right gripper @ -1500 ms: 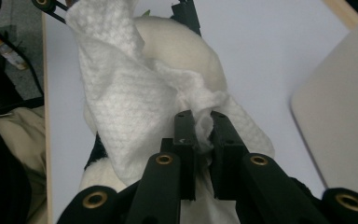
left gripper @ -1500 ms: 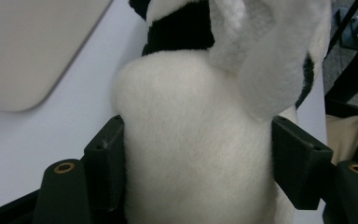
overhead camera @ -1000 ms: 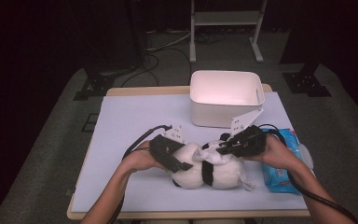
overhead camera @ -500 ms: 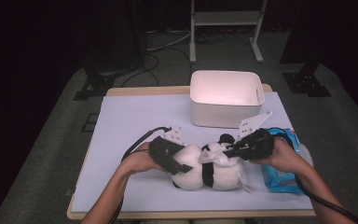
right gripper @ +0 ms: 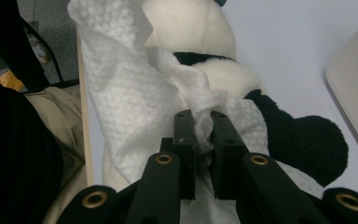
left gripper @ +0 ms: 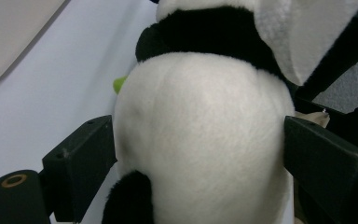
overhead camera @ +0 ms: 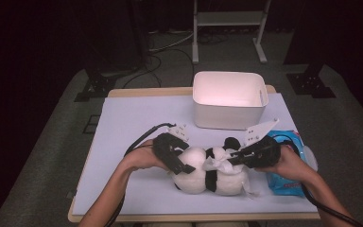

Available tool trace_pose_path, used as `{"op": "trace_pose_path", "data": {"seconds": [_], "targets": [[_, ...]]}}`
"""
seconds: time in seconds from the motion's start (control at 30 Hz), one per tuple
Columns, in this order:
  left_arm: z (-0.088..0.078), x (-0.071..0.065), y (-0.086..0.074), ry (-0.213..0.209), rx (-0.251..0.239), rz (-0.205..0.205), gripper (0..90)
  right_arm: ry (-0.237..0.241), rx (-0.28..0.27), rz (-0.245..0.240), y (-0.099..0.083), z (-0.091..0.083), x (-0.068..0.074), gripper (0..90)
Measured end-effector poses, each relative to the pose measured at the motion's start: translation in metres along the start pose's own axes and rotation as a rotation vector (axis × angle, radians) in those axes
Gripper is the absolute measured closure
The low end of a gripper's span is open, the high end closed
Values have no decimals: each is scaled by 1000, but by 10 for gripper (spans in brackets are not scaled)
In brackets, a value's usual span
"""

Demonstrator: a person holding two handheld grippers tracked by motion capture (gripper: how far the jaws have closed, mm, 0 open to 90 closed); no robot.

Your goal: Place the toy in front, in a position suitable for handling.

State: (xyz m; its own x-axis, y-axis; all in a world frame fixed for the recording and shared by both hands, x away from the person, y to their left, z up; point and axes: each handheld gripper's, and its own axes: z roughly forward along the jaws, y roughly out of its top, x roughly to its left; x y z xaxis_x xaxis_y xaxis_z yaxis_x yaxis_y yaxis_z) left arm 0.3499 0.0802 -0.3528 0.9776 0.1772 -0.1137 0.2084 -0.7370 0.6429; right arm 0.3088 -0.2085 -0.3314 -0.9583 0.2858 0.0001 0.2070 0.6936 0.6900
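1. Since the earlier frame the right tool (overhead camera: 230, 158) is sitting further right on the panda, and the left tool's (overhead camera: 182, 165) jaws have just been opening around the toy's body.
2. Plush panda (overhead camera: 210, 172) is lying on its side on the table (overhead camera: 123, 123), in front of the white bin (overhead camera: 229, 99).
3. Left tool is standing wide, white rump (left gripper: 205, 140) between the jaws; pads are maybe grazing the fur, hard to tell.
4. Right tool is pinching a wet wipe (right gripper: 135, 98) nearly closed, draping it over the panda.
5. Panda is looking light, soft, squashy: best held across the fat body. Wipe is limp and tearable: pinch a bunched fold.
6. Blue wipe pack (overhead camera: 288, 165) is lying by the right hand.
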Motion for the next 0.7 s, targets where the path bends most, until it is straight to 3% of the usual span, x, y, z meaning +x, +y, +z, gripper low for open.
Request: {"op": "trace_pose_path", "data": {"seconds": [0.3, 0.47, 0.7], "targets": [[12, 5, 0, -64, 12, -12, 76, 11, 2, -4, -4, -2, 3, 815], [9, 2, 0, -35, 2, 28, 226, 5, -3, -1, -3, -2, 1, 816], [2, 1, 3, 6, -36, 42, 298, -26, -13, -10, 7, -5, -4, 816]]}}
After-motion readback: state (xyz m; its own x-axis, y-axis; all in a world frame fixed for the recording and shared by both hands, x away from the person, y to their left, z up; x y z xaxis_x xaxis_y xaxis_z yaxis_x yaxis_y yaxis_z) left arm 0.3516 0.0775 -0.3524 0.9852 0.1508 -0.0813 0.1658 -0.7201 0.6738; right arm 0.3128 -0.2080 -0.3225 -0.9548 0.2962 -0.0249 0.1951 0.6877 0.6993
